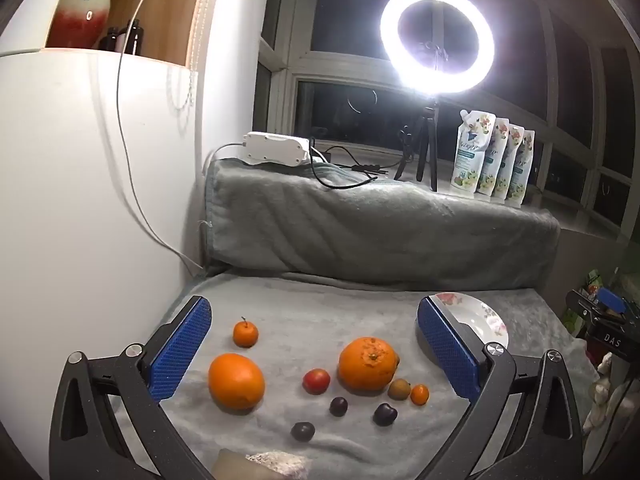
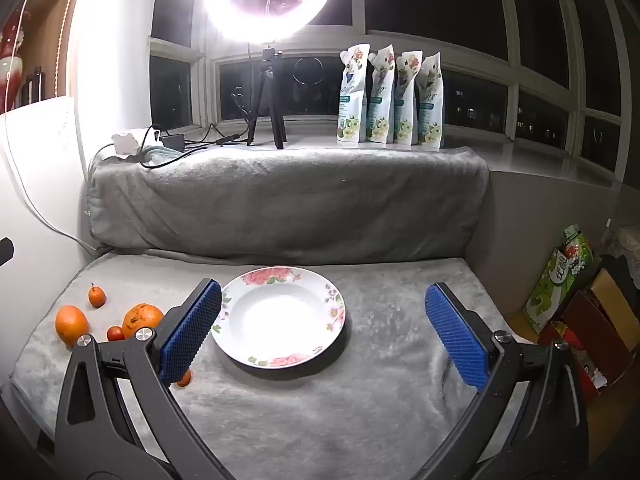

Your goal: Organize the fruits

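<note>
A fuzzy, matt grey blanket (image 2: 360, 408) covers the surface and the raised ledge behind it. The plate (image 2: 336, 320) looks like glazed ceramic, glossy white with printed flowers at the rim. Both big oranges are dimpled; the nearer left orange (image 1: 236, 380) looks smoother than the right orange (image 1: 368, 364), whose top is rough. The dark plums (image 1: 385, 414) have smooth, faintly shiny skin. The gripper pads (image 1: 182, 354) are textured blue rubber or plastic on matt black arms with shiny metal screws.

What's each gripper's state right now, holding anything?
Left gripper: open wide, holding nothing, fruits lie on the blanket ahead of it.
Right gripper: open wide, holding nothing, the empty plate lies ahead between its fingers.
</note>
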A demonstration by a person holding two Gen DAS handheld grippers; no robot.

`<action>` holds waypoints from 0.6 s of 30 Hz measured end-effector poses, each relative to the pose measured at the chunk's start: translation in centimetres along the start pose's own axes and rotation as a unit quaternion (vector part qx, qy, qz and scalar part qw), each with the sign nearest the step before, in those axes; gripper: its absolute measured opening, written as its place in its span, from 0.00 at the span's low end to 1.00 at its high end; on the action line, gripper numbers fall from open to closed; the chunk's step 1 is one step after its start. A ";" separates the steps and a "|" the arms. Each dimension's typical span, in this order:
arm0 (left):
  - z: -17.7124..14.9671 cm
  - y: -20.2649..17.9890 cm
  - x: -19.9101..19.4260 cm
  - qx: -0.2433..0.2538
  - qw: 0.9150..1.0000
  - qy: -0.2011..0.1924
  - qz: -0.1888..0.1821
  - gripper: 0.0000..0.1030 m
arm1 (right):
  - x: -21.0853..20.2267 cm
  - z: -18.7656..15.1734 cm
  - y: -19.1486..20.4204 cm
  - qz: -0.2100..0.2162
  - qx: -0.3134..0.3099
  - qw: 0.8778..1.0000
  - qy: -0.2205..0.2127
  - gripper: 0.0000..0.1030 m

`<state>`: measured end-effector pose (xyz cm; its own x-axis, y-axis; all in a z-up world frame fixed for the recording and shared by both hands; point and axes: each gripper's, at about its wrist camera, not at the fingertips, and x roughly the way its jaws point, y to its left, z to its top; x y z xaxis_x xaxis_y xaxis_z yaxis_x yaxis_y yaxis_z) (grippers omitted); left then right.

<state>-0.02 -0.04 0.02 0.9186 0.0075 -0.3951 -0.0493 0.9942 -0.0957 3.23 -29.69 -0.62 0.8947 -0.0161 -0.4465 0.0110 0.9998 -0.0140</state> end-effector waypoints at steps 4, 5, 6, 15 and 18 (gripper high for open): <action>0.0 0.0 0.0 -0.006 1.000 0.001 0.002 0.99 | -0.1 -0.1 -0.1 0.001 -0.001 1.000 -0.004 1.00; 0.1 0.0 -0.1 -0.007 1.000 0.001 0.002 0.99 | -0.2 0.1 0.0 0.001 -0.002 1.000 -0.005 1.00; 0.1 -0.1 -0.2 -0.007 1.000 -0.001 0.004 0.99 | -0.3 0.4 0.3 0.001 -0.002 1.000 -0.006 1.00; 0.2 0.2 0.0 -0.007 1.000 0.004 0.012 0.99 | -0.3 0.7 0.5 0.010 0.004 1.000 -0.005 1.00; 0.1 -0.1 0.1 -0.006 1.000 0.005 0.012 0.99 | 0.0 0.5 0.5 0.012 0.003 1.000 -0.002 1.00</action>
<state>0.17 -0.10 0.10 0.9130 0.0298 -0.4070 -0.0758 0.9924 -0.0973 3.47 -29.23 -0.13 0.8961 0.0080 -0.4437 -0.0080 1.0000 0.0019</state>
